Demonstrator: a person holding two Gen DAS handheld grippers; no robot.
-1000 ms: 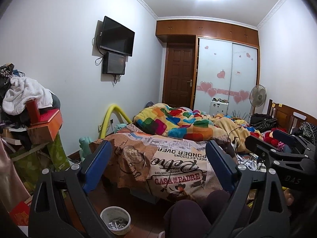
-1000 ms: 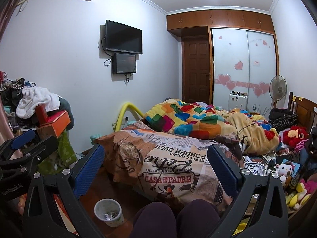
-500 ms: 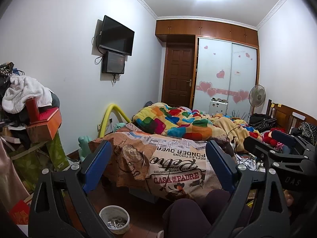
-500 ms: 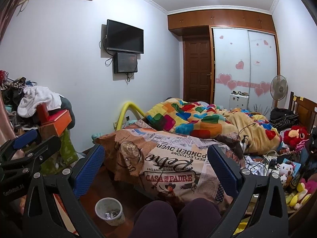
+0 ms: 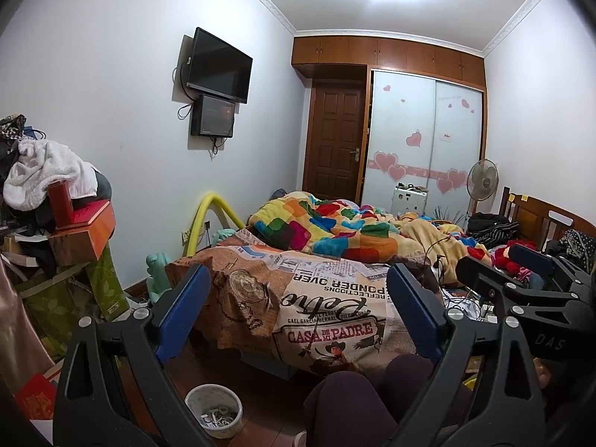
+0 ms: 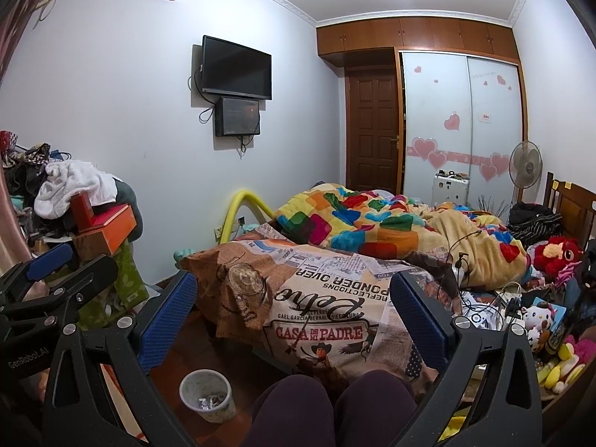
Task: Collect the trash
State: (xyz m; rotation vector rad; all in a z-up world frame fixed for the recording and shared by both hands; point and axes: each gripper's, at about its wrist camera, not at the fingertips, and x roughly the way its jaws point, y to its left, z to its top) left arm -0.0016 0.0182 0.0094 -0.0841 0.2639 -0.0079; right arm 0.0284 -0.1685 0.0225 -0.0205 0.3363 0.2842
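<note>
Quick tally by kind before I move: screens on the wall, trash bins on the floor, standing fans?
Wall screens: 2, the TV and the smaller screen under it
Trash bins: 1, the white bin on the floor
Standing fans: 1, the fan
Total: 4

My left gripper point(image 5: 298, 313) and right gripper point(image 6: 294, 316) are black plastic frames with silver screws and blue textured pads point(image 6: 165, 326), one marked "GenRobot.AI", and my knees point(image 6: 335, 402) wear dark maroon trousers.
</note>
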